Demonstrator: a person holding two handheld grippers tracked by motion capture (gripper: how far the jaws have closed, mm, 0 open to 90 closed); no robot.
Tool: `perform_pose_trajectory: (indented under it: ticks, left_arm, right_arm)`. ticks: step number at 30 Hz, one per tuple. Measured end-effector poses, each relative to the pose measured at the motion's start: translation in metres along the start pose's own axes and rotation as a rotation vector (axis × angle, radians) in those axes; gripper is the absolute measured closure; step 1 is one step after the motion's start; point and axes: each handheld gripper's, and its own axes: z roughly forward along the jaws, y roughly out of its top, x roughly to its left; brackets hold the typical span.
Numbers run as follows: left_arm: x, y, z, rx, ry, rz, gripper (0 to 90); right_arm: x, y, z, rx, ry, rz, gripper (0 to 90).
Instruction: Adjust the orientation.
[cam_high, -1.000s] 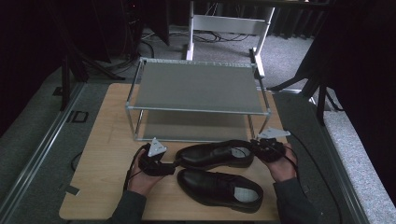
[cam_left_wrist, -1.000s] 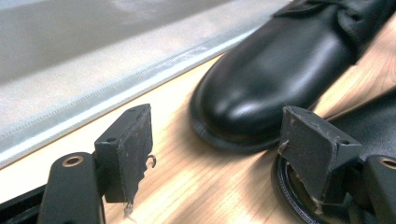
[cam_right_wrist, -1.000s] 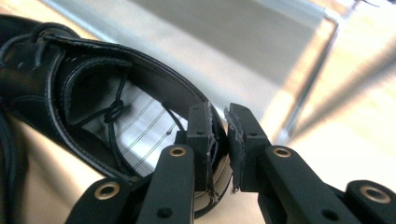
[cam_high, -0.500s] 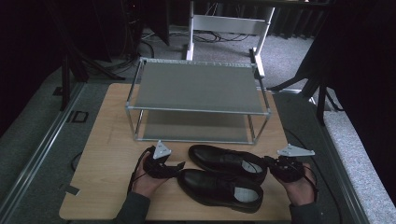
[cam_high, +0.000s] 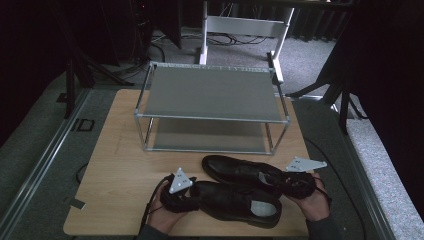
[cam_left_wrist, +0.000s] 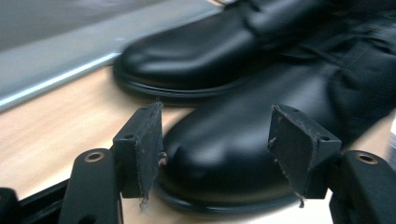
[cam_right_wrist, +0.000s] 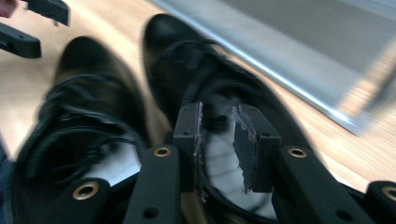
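Toe of the near shoe (cam_left_wrist: 224, 172) sits between the spread left hand-held gripper (cam_left_wrist: 219, 140), untouched.

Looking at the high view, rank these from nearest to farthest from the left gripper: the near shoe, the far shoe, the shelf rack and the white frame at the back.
1. Near shoe: its toe lies right at the left gripper, to that gripper's right.
2. Far shoe: just beyond the near shoe, toward the rack.
3. Shelf rack: mid-table, behind both shoes.
4. White frame: on the floor past the table.

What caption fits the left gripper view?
Left gripper, jaws open, straddles the toe of the nearer black shoe; the second shoe lies behind.
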Motion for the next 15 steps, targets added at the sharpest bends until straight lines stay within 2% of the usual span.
perform_pose_trajectory:
  ticks: [1, 2, 3, 5, 6, 7, 10, 15]
  left_arm:
    - [-0.007, 0.000, 0.001, 0.010, -0.015, 0.018, 36.8]
    - [-0.007, 0.000, 0.001, 0.010, -0.015, 0.018, 36.8]
    - [-0.015, 0.000, 0.003, 0.027, -0.027, 0.043, 36.8]
    - [-0.021, 0.000, 0.005, 0.028, -0.046, 0.053, 36.8]
    - [-0.024, 0.001, 0.006, 0.028, -0.054, 0.055, 36.9]
    - [-0.025, 0.001, 0.007, 0.028, -0.058, 0.060, 37.3]
    - [-0.029, 0.000, 0.008, 0.033, -0.077, 0.064, 38.4]
    - [-0.035, -0.001, 0.012, 0.041, -0.100, 0.073, 40.3]
  right_arm:
    - [0.002, 0.001, 0.003, 0.008, 0.013, -0.011, 70.8]
    - [0.002, 0.001, 0.003, 0.008, 0.013, -0.011, 70.8]
    - [0.005, 0.002, 0.007, 0.019, 0.030, -0.019, 70.8]
    - [0.005, 0.004, 0.018, 0.071, 0.035, -0.031, 71.7]
    - [0.004, 0.004, 0.022, 0.084, 0.055, -0.027, 73.4]
    - [0.003, 0.004, 0.025, 0.092, 0.075, -0.022, 79.2]
    - [0.003, 0.005, 0.025, 0.100, 0.107, -0.012, 83.9]
    - [0.006, 0.007, 0.025, 0.099, 0.153, 0.004, 84.6]
